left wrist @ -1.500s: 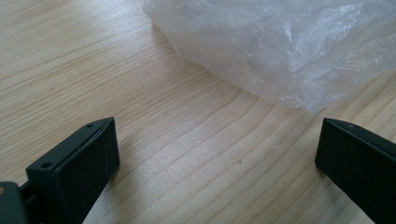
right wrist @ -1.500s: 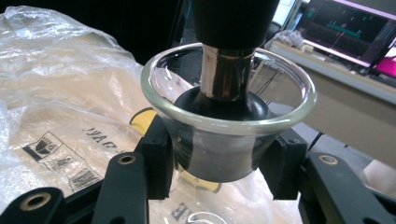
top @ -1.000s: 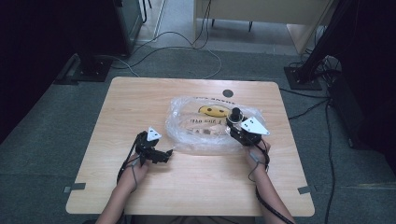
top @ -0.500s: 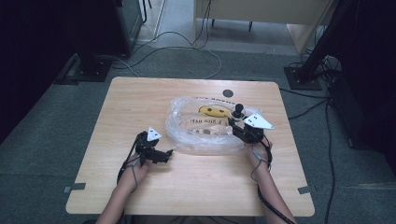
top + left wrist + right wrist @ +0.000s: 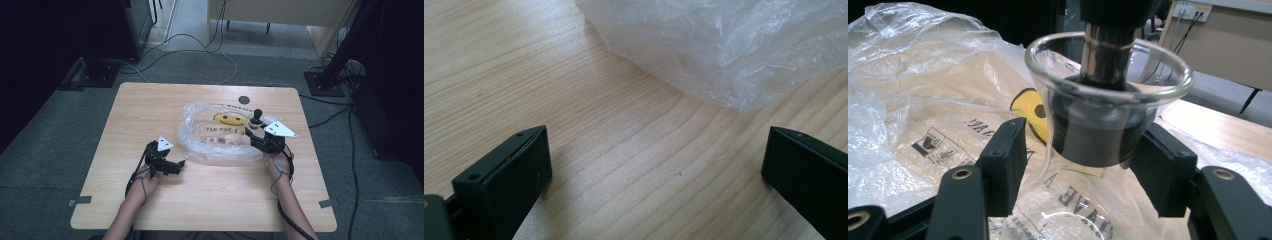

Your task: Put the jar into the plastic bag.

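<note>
A clear glass flask (image 5: 1108, 100) with a black stopper (image 5: 257, 116) stands on the right part of a crumpled clear plastic bag (image 5: 220, 135) printed with a yellow smiley. My right gripper (image 5: 1083, 165) reaches around the flask's neck, one jaw on each side. Its jaws have just been opening, and a thin gap shows at the left pad. In the high view the right gripper (image 5: 252, 134) sits at the bag's right edge. My left gripper (image 5: 179, 165) rests open on the bare wood. Nothing lies between the left gripper's (image 5: 656, 170) jaws, and the bag's edge (image 5: 734, 45) is just beyond them.
The wooden table (image 5: 150, 110) has a round black mark (image 5: 244, 100) near its far edge and tape strips (image 5: 80, 201) at its front corners. Cables (image 5: 200, 45) and black stand bases (image 5: 95, 75) lie on the floor behind.
The right gripper has shifted very slightly at the flask. The left hand and the bag look unchanged.
</note>
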A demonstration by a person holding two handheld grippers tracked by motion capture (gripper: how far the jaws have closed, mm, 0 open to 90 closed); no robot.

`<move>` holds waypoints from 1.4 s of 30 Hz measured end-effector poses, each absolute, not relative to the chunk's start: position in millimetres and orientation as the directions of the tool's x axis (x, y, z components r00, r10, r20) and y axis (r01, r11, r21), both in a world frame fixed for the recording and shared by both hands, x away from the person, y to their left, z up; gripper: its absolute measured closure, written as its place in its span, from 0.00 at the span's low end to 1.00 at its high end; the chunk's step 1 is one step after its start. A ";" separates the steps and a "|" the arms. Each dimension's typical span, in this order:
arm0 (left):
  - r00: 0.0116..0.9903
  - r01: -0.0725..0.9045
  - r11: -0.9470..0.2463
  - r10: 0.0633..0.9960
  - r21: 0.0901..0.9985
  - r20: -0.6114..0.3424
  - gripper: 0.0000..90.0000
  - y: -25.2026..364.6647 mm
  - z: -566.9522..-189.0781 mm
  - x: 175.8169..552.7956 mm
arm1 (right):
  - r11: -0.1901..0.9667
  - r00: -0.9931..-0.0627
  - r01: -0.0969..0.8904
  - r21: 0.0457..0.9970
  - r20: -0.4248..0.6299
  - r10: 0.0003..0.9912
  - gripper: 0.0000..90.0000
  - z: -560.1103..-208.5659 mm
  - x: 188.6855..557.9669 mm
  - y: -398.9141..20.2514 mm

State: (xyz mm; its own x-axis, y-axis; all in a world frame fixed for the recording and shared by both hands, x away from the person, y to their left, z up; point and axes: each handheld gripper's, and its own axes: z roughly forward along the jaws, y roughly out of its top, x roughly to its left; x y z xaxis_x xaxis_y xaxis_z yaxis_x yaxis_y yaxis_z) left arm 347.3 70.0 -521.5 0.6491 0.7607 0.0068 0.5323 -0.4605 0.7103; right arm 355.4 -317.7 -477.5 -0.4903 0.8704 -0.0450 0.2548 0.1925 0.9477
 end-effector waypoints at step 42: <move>0.659 0.526 -0.470 0.752 0.709 0.009 0.00 71.5 -521.3 347.0 | 0.321 -0.602 0.285 0.903 -0.092 0.793 0.24 -465.7 330.4 -342.5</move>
State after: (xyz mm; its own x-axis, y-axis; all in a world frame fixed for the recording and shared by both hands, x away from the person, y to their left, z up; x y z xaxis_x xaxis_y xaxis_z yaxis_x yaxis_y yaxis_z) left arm 347.0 71.5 -521.3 0.6595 0.7517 0.0086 0.5261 -0.4697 0.7089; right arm 330.4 -342.5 -465.7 -0.6024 0.7929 -0.0923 0.2847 0.3215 0.9031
